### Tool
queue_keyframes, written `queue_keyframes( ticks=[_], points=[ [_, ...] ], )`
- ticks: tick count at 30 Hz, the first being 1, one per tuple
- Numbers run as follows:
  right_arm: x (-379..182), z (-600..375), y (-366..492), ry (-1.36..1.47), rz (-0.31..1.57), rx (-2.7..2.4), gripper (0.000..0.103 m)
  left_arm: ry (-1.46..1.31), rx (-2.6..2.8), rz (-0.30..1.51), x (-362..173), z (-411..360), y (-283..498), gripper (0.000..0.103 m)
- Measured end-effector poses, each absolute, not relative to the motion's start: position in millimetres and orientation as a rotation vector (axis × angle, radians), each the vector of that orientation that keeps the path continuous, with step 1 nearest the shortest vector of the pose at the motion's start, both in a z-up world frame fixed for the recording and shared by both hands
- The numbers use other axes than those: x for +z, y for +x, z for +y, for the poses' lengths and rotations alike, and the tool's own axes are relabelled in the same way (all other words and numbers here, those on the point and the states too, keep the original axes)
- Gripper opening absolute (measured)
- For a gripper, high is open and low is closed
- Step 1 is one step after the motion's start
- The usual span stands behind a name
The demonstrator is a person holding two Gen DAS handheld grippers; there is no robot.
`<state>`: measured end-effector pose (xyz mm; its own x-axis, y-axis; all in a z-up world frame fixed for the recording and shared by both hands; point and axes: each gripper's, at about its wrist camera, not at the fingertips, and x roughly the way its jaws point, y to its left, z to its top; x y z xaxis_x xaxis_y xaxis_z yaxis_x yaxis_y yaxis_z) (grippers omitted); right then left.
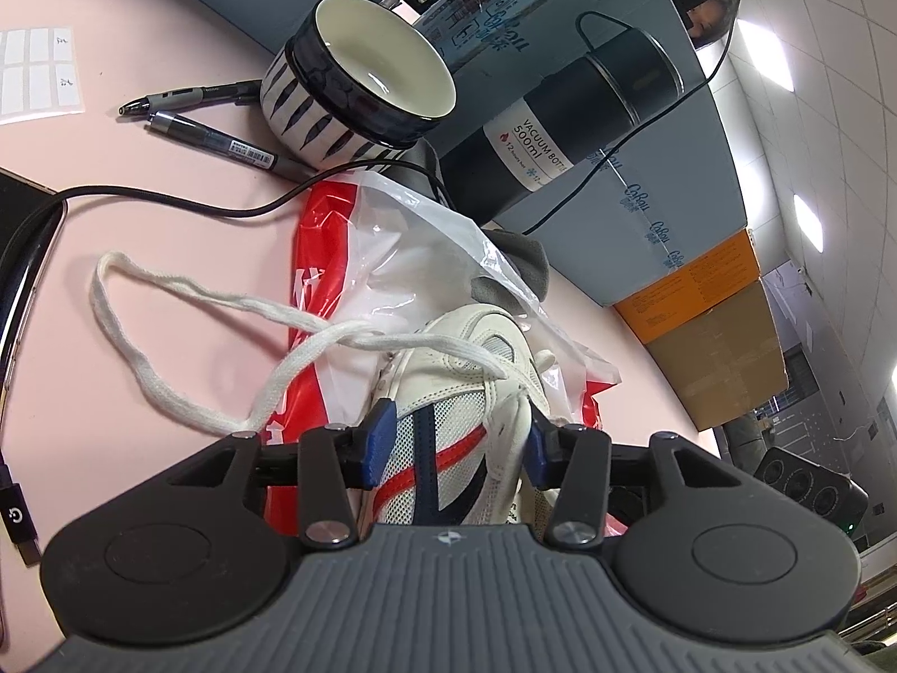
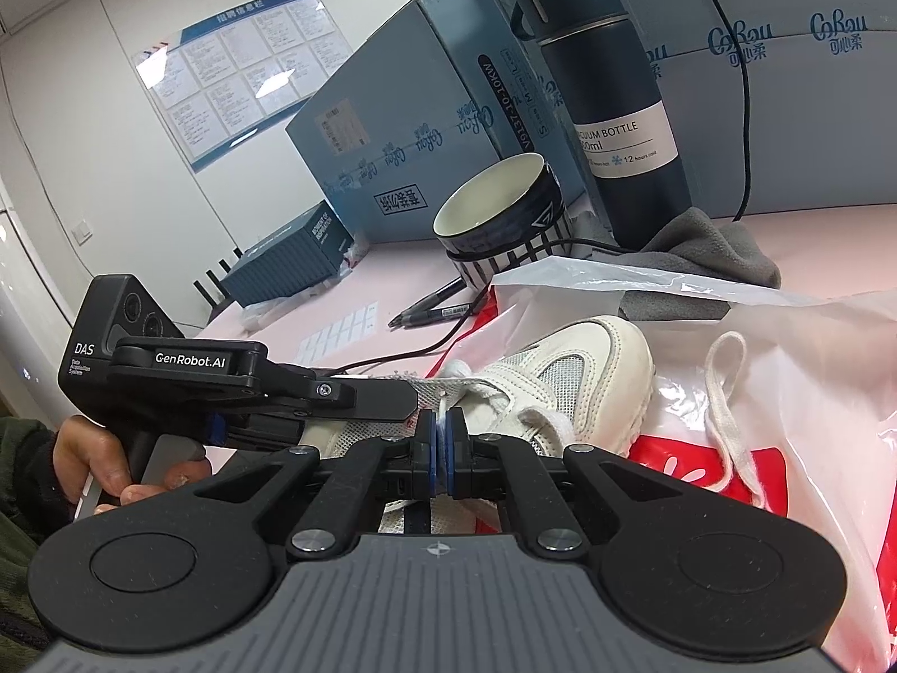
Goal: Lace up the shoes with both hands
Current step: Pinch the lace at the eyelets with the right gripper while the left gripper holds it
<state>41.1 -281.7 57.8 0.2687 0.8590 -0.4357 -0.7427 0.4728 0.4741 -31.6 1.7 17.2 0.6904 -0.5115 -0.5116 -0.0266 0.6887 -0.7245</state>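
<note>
Lacing barely started: shoe sits on plastic bag, tabletop centre. Lace trails loose toward 9 o'clock. Right gripper fingers together on lace; left gripper fingers apart, straddling shoe.

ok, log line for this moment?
left gripper: open, astride shoe | right gripper: shut on lace | shoe on bag
</note>
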Motion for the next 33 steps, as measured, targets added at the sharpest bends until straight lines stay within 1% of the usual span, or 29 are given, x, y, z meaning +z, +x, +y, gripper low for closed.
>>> queue_keyframes(
  ticks=[2,9,20,24,26,27,28,30,33],
  points=[
    [58,-282,41,0.191,0.71,1.087,0.004,-0.778,-0.303,0.777,16,2,-32,0.046],
    [57,-280,43,0.187,0.709,1.084,0.004,-0.779,-0.303,0.783,15,2,-32,0.046],
    [59,-270,47,0.149,0.695,1.092,0.004,-0.791,-0.304,0.791,13,2,-32,0.052],
    [64,-265,45,0.096,0.663,1.098,0.005,-0.796,-0.297,0.792,13,3,-33,0.054],
    [68,-264,43,0.061,0.645,1.095,0.008,-0.794,-0.299,0.793,13,3,-33,0.054],
    [71,-264,42,0.037,0.636,1.089,0.012,-0.794,-0.298,0.794,13,3,-33,0.054],
    [74,-265,40,0.016,0.631,1.088,0.023,-0.795,-0.298,0.793,13,3,-33,0.054],
    [80,-268,38,-0.009,0.625,1.096,0.042,-0.796,-0.297,0.792,13,3,-33,0.054],
    [90,-267,29,-0.094,0.606,1.113,0.042,-0.801,-0.297,0.793,12,3,-33,0.055]
  ],
)
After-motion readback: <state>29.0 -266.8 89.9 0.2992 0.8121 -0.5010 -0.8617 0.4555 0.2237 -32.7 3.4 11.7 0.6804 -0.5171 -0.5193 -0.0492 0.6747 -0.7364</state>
